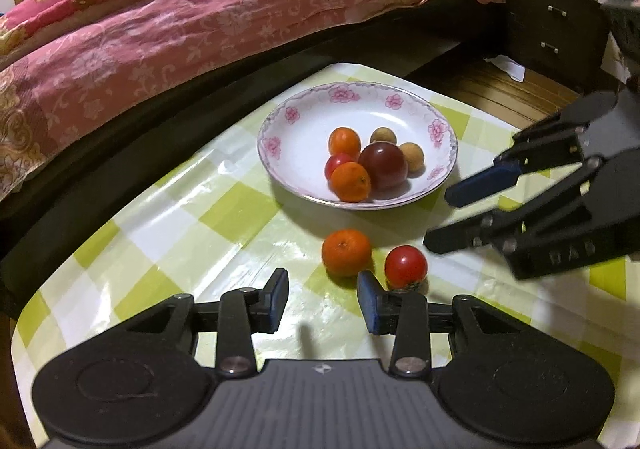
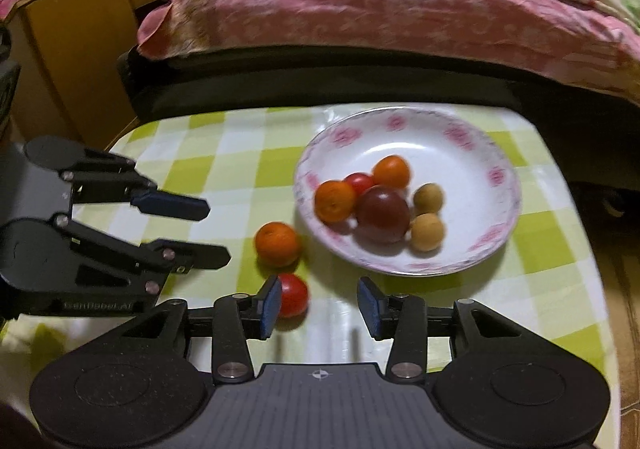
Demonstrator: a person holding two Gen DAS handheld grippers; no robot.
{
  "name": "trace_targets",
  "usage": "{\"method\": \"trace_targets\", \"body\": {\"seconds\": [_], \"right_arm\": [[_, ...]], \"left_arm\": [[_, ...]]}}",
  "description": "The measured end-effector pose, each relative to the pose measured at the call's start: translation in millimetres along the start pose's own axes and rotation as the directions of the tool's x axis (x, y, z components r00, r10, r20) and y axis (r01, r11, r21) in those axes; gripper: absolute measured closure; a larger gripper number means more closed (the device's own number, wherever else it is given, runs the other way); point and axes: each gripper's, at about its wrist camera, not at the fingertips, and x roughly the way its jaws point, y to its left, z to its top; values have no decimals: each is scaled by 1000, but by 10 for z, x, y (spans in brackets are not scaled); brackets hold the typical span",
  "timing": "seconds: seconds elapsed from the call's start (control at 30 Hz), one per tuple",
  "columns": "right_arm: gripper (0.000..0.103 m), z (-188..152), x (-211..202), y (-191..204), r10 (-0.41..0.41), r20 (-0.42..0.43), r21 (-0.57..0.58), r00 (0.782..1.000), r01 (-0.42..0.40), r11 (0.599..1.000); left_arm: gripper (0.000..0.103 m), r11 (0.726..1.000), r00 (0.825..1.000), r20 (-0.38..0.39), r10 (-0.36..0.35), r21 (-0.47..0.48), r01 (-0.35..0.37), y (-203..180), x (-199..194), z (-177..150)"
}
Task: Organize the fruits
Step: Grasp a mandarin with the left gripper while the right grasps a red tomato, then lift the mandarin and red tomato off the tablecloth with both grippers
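A white plate [image 1: 438, 165] with pink flowers on its rim sits on a table covered by a green and white checked cloth [image 1: 224, 209], with a bed under a pink quilt [image 1: 200, 17] on the far side. In the plate lie two small oranges [image 1: 345, 142], a small red tomato [image 1: 336, 163], a large dark red tomato [image 1: 383, 165] and two small tan round fruits [image 1: 383, 136], all bunched together. On the cloth just near of the plate, outside it, an orange [image 1: 346, 252] and a red tomato [image 1: 405, 267] lie side by side, close but apart. The left gripper [image 1: 323, 299] is spread wide with nothing between its blue pads, the loose tomato just beyond its right finger. The right gripper [image 2: 318, 305] is likewise released and empty, its left pad [image 2: 272, 305] right beside the loose tomato, partly covering it. Both grippers hang low over the near part of the table, to either side of the two loose fruits.
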Motion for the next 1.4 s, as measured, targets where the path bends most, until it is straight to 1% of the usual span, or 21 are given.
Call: {"method": "trace_targets", "body": {"seconds": [0.2,0.3,0.37,0.53,0.6,0.63,0.73,1.07,1.17,1.3,1.4], "right_arm": [[63,4,192,76,29,-35,3,999,-29,1000],[63,-4,286,102,22,-53,0,998,-22,1000],[63,1,326,98,33,-62,11,998,-32,999],[69,-12,375,92,42,-88,27,995,-40,999],[77,-18,361,103,51,-91,24,994,-49,998],[77,-16,355,108,55,-94,23,994,-53,998],[77,-40,321,112,25,-98,0,995,-25,1000],[77,-137,157,-48,-4,-115,32,993,8,999],[76,-168,143,-83,-11,-116,36,993,15,999],[76,-172,136,-92,-22,-109,34,994,26,999],[76,-185,135,-109,-24,-110,28,994,27,999]], "left_arm": [[57,1000,1000,-5,5,-5,-5,53,-9,-47],[57,1000,1000,-1,11,-5,-11,77,-19,-54],[57,1000,1000,1,12,-9,-12,99,-26,-57],[57,1000,1000,1,8,-12,-8,100,-26,-55],[57,1000,1000,2,3,-10,-3,80,-18,-43],[57,1000,1000,1,-3,-10,3,65,-5,-33],[57,1000,1000,0,-13,-1,13,14,36,-8],[57,1000,1000,-8,-19,8,19,-105,256,103],[57,1000,1000,-14,-10,16,10,-138,351,126],[56,1000,1000,-27,-8,3,8,-148,453,141],[56,1000,1000,-30,0,15,0,-179,512,151]]}}
